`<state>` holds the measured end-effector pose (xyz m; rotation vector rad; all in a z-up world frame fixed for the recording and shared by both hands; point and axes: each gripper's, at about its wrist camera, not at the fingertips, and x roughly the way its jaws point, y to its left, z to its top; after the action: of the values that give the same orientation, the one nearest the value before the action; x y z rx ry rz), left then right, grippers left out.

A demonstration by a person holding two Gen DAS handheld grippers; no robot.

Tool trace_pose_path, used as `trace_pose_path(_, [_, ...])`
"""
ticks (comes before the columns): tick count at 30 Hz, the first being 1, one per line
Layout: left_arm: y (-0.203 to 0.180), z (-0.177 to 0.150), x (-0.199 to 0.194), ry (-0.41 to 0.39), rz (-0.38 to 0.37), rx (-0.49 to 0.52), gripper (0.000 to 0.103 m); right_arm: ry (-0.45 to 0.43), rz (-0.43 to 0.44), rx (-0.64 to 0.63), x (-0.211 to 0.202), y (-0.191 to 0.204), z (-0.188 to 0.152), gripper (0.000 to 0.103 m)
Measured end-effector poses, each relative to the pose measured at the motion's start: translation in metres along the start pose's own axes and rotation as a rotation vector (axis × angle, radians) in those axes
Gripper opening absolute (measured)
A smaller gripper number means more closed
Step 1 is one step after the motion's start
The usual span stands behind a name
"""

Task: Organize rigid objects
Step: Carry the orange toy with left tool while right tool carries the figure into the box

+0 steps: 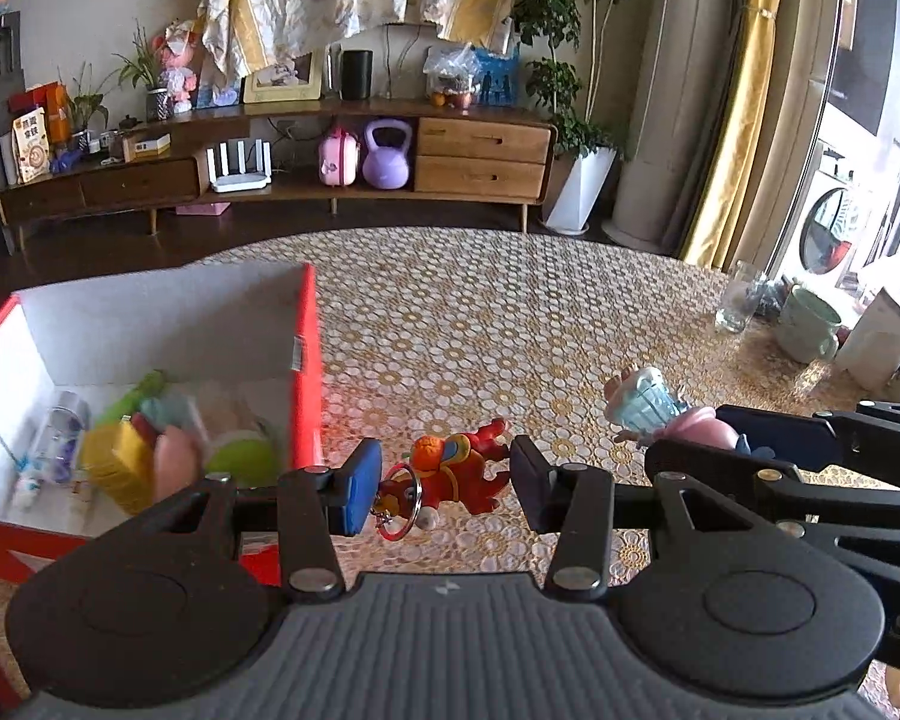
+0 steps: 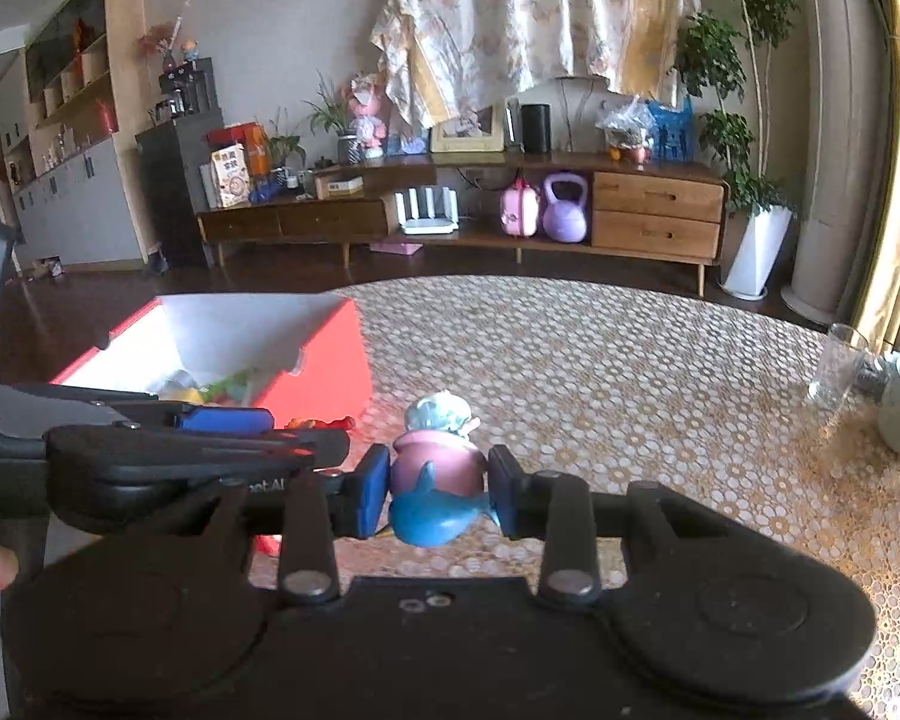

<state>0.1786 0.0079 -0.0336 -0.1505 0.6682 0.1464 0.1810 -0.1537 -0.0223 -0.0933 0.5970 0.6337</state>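
Note:
A red figure keychain (image 1: pixel 453 471) lies on the patterned tablecloth between the pads of my left gripper (image 1: pixel 444 483), which is open around it without touching. A red box (image 1: pixel 306 360) with a white inside stands to the left and holds several toys (image 1: pixel 150 450). My right gripper (image 2: pixel 438 489) has its pads at both sides of a pink, blue and pale-blue figurine (image 2: pixel 438 480); contact looks close but is unclear. The same figurine (image 1: pixel 660 411) shows in the left wrist view with the right gripper's fingers (image 1: pixel 768 456) beside it. The red box (image 2: pixel 324 360) also shows in the right wrist view.
A drinking glass (image 1: pixel 738 297), a green mug (image 1: pixel 807 324) and a white container (image 1: pixel 876 339) stand at the table's right edge. A wooden sideboard (image 1: pixel 330 162) and potted plant (image 1: pixel 582 180) are beyond the table. The left gripper's arm (image 2: pixel 168 450) crosses the right view's left side.

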Motion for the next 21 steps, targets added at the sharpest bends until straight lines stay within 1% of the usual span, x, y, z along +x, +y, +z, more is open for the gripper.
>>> trace_pose_path(8, [0.039,0.007,-0.035,-0.023,0.014,-0.018,0.046,-0.012,0.023,-0.045,-0.004,0.039,0.017,0.034])
trace_pose_path(15, [0.076,0.012,-0.054,-0.042,0.034,-0.024,0.046,-0.022,0.055,-0.091,0.006,0.077,0.031,0.034])
trace_pose_path(21, [0.114,0.017,-0.062,-0.049,0.056,-0.034,0.046,-0.016,0.081,-0.127,0.023,0.108,0.044,0.034])
